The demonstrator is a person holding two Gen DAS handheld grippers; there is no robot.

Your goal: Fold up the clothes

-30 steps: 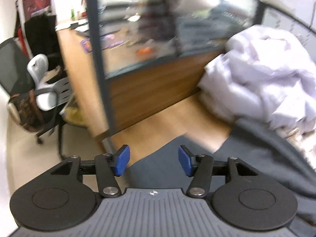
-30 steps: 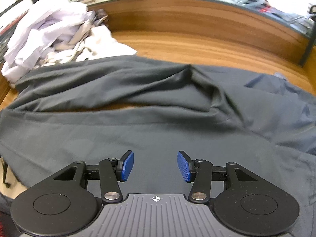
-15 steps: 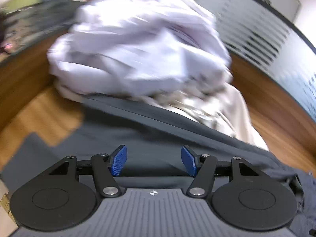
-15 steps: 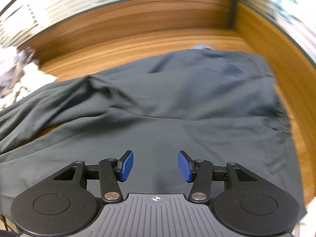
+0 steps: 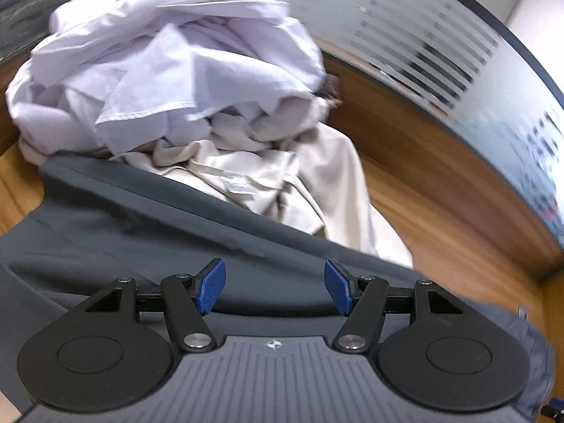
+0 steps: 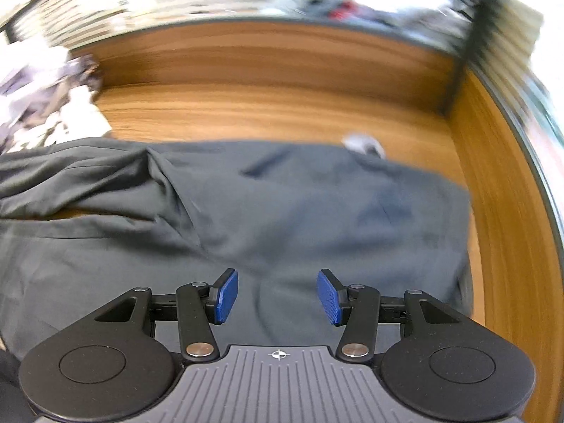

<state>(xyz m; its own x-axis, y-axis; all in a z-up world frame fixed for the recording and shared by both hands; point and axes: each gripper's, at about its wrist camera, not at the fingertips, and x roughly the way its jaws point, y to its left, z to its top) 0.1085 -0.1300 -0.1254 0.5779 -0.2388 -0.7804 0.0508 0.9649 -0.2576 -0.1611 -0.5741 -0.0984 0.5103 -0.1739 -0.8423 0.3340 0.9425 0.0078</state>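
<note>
Dark garment (image 6: 282, 211) lies spread on the wood desk (image 6: 268, 112), long axis running left-right across both views. Looks like trousers, but can't confirm from here.

Your R gripper (image 6: 277, 296) hangs over the wide end, jaws spread, nothing between the pads, no contact w/ cloth. That end's edge sits to your right, near the desk's side wall. A small pale tab (image 6: 363, 142) shows at the far corner there.

Your L gripper (image 5: 274, 286) is over the narrower end, jaws also spread and empty. Just beyond it the garment's far edge (image 5: 197, 208) runs diagonally, up-left to down-right. The beige piece (image 5: 282, 183) and the white heap (image 5: 169, 56) lie right behind that edge, touching or overlapping it; can't tell which.

So: each hand is nearer its own end. A likely next move is a grab at both ends, then fold along the long axis. On the L side, go for dark cloth only, since the beige piece is just beside your target edge. R side has bare desk past the hem, so approach there is easier.
</note>
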